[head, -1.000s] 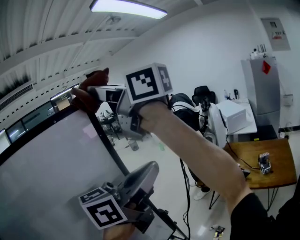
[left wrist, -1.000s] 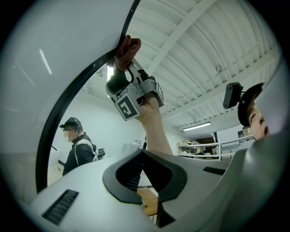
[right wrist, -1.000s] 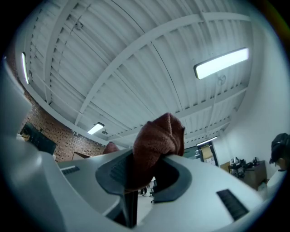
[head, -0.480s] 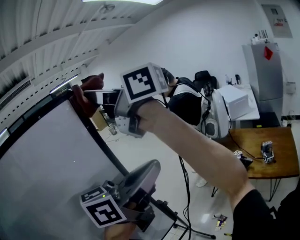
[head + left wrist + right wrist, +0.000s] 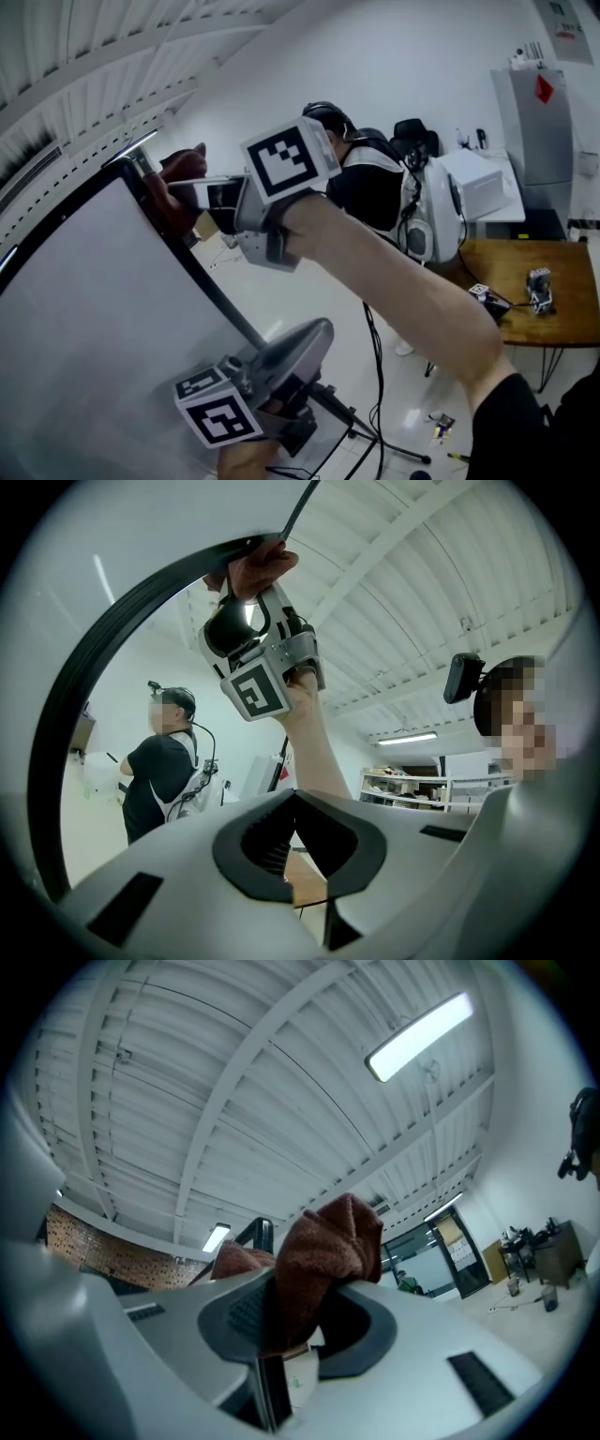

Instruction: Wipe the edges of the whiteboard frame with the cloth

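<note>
The whiteboard (image 5: 84,319) fills the left of the head view, its black frame (image 5: 202,281) running down its right edge. My right gripper (image 5: 187,192) is raised to the frame's top right corner and is shut on a red-brown cloth (image 5: 176,183), which is pressed against the frame there. In the right gripper view the cloth (image 5: 323,1255) bulges out between the jaws, with a piece of the black frame (image 5: 259,1233) behind it. My left gripper (image 5: 314,336) is shut and empty, low down beside the frame's lower part. The left gripper view looks up along the frame (image 5: 94,663) to the cloth (image 5: 261,566).
A person in a black shirt with a white pack (image 5: 370,187) stands behind the board. A wooden table (image 5: 562,309) with small items, a white box (image 5: 473,202) and a grey cabinet (image 5: 553,131) are at right. The board's stand legs (image 5: 370,436) and cables lie on the floor.
My right gripper stays at the frame's top corner with the cloth, shifting only slightly. The person behind the board has come further into view. My left gripper has barely moved.
</note>
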Motion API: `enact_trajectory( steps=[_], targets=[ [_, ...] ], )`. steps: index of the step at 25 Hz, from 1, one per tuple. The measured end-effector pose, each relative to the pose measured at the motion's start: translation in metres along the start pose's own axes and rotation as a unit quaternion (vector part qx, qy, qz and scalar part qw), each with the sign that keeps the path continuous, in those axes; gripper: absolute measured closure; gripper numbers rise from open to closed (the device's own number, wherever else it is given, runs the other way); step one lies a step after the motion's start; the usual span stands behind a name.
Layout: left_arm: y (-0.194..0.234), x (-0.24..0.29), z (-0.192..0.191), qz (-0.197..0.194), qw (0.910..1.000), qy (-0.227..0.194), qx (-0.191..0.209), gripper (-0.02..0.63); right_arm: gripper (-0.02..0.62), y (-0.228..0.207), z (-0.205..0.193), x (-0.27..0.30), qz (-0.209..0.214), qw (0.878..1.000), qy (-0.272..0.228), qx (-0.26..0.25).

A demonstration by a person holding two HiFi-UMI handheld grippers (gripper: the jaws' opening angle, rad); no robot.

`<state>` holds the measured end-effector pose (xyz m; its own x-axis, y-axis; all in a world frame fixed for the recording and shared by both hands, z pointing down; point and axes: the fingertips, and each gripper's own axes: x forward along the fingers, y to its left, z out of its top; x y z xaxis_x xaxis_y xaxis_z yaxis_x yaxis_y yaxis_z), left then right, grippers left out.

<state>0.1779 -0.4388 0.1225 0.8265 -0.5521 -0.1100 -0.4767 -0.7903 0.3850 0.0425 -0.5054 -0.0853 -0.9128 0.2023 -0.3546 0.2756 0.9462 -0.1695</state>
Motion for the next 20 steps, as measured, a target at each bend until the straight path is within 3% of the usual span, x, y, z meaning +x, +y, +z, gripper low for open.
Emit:
enact_trajectory(
  steps=[11,20],
  targets=[
    [0.007,-0.004,0.006,0.004,0.9994,0.004,-0.033,0.618,0.483,-0.003,-0.009,0.005,0.011,1.0,0.023,0.011],
    [0.008,-0.001,0.005,-0.006,0.9985,0.006,-0.055,0.618,0.483,-0.01,-0.026,0.0,-0.004,0.999,0.042,0.012]
  ],
)
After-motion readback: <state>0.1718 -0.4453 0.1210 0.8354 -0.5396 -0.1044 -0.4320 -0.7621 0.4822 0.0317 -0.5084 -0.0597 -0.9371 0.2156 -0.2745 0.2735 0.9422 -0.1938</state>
